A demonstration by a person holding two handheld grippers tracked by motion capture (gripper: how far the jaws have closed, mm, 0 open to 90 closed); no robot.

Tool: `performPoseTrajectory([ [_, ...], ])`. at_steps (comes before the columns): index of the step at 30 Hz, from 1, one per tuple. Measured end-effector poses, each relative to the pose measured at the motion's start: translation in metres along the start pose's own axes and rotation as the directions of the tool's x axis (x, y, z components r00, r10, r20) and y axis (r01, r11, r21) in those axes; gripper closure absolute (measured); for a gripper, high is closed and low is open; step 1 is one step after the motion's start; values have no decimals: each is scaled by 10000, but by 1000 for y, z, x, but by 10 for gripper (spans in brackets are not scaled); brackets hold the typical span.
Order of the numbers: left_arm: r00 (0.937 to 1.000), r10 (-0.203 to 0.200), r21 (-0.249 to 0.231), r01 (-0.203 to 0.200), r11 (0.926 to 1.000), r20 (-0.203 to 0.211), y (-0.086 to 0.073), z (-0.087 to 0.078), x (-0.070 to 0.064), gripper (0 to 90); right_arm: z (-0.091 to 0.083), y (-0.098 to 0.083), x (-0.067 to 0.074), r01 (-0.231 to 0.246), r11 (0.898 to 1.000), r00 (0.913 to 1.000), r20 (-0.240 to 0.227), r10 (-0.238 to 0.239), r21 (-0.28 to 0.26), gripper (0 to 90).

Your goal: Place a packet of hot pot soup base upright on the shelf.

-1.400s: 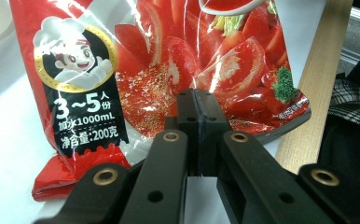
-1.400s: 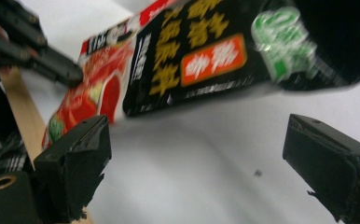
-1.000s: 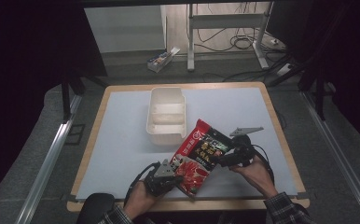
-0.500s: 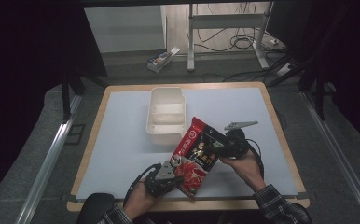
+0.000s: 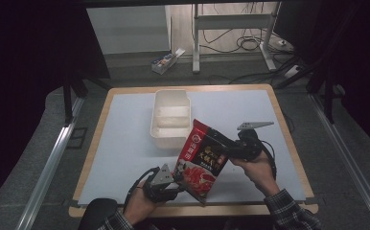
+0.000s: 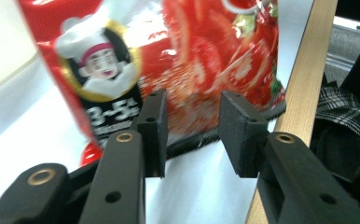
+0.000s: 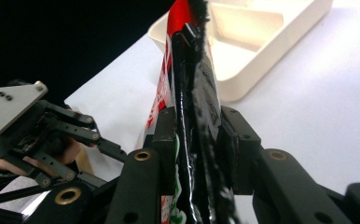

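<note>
A: Big picture: the bench (image 5: 125, 143) carries a cream tray (image 5: 171, 117), and the red snack bag (image 5: 201, 160) hangs just this side of it, long axis slanting from upper right down to lower left.

B: And the right tongs (image 5: 224, 149) pinch its upper edge flat, just closed on it.

A: The left tongs (image 5: 173, 184)?

B: Jaws just parted, spread, the bag's lower corner right ahead of them, untouched. The right hand (image 5: 255, 170) carries it alone, wrist raised.

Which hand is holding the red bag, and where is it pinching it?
The right gripper pinches the red bag by its side edge, fingers pressed on both faces. The left gripper has just opened; its fingers stand apart at the bag's lower end.
</note>
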State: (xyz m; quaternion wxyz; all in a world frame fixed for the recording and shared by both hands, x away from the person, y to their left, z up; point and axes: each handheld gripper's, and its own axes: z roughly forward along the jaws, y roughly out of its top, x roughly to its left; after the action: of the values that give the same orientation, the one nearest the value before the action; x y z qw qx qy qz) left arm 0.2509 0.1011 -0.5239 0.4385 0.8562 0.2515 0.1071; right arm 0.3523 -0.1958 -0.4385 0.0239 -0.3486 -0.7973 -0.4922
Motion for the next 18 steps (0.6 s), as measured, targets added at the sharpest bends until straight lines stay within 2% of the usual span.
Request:
performPoseTrajectory([
  [7,10000,-95,95,95,9999,31,-1,1,1,592,-12,9,4,350,9992,9992,205,-346,-196,696],
  [12,9999,-48,271,46,9996,97,-1,2,2,559,-24,15,1,465,9981,9975,546,-442,-413,691],
  [14,9999,-44,302,40,9995,119,-1,3,2,556,-26,17,2,483,9980,9971,599,-459,-402,691],
  [18,9998,8,414,-16,9991,179,-1,4,1,542,-33,25,6,810,9961,9928,916,-775,-353,687],
])
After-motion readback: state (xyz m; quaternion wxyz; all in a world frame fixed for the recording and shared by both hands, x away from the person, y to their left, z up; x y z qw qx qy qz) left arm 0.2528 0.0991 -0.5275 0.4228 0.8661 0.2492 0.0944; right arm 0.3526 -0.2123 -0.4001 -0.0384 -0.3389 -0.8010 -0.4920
